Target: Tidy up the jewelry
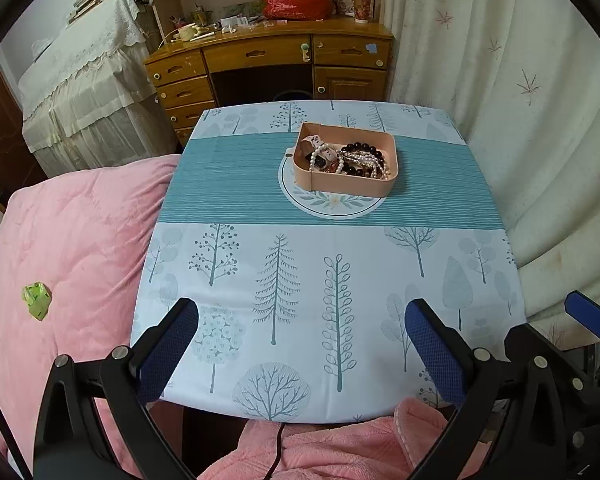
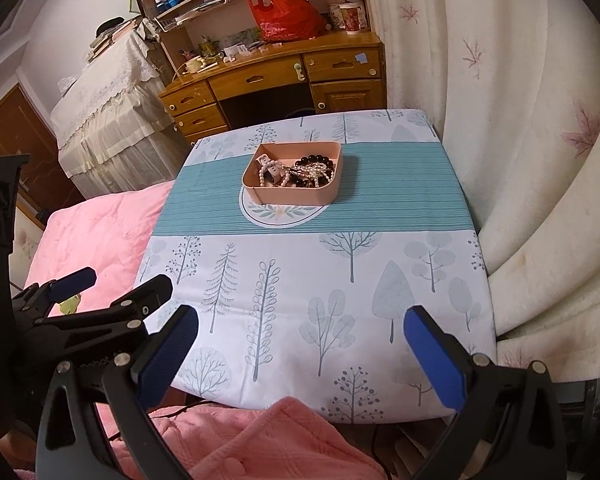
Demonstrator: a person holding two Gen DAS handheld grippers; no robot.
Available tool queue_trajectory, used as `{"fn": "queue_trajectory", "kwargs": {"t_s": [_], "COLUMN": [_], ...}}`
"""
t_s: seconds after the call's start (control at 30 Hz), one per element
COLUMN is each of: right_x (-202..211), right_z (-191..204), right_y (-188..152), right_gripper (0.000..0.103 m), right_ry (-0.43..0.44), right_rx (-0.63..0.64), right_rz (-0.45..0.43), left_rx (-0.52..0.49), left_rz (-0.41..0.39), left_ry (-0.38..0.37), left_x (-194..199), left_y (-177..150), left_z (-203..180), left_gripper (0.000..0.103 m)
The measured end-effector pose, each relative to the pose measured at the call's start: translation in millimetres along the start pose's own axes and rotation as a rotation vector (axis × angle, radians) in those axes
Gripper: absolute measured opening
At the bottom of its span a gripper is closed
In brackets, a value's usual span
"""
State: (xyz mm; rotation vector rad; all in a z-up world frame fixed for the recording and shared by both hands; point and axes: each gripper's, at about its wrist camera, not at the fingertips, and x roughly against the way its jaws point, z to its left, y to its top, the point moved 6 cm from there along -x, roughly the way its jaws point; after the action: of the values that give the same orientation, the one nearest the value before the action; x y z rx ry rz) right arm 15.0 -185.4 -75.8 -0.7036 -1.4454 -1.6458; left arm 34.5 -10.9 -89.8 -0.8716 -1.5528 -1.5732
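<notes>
A pink open box (image 1: 340, 184) stands on a round white mat (image 1: 332, 210) on the teal stripe of the table. Inside lies a tangle of jewelry: a pearl necklace (image 1: 374, 168), a dark bead bracelet (image 1: 364, 147) and a watch with a pale strap (image 1: 320, 156). My left gripper (image 1: 302, 312) hovers open over the table's near edge, far short of the box, with nothing between its fingers. In the right wrist view the same box (image 2: 296, 197) is ahead, and my right gripper (image 2: 300, 316) is open and empty. The left gripper (image 2: 116, 284) shows beside it.
The table (image 1: 260, 280) wears a tree-print cloth. A pink quilt (image 1: 72, 240) with a small green item (image 1: 37, 300) lies to the left. A cream curtain (image 1: 520, 80) hangs close on the right, and a wooden desk (image 1: 268, 56) stands behind. Pink fleece (image 1: 340, 448) lies below the near edge.
</notes>
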Motion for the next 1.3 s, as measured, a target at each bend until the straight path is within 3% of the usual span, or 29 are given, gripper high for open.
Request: {"fn": "queue_trajectory", "kwargs": {"t_s": [1.3], "right_x": [-2], "right_z": [-13], "right_y": [1], "right_gripper": [0.103], "right_ry": [-0.014], "right_rx": [0.002], "right_rz": [0.006], "left_rx": [-0.006], "left_rz": [-0.019], "left_ry": [0.030], "left_x": [6], "left_y": [3], "left_z": [-14], "left_gripper": [0.102]}}
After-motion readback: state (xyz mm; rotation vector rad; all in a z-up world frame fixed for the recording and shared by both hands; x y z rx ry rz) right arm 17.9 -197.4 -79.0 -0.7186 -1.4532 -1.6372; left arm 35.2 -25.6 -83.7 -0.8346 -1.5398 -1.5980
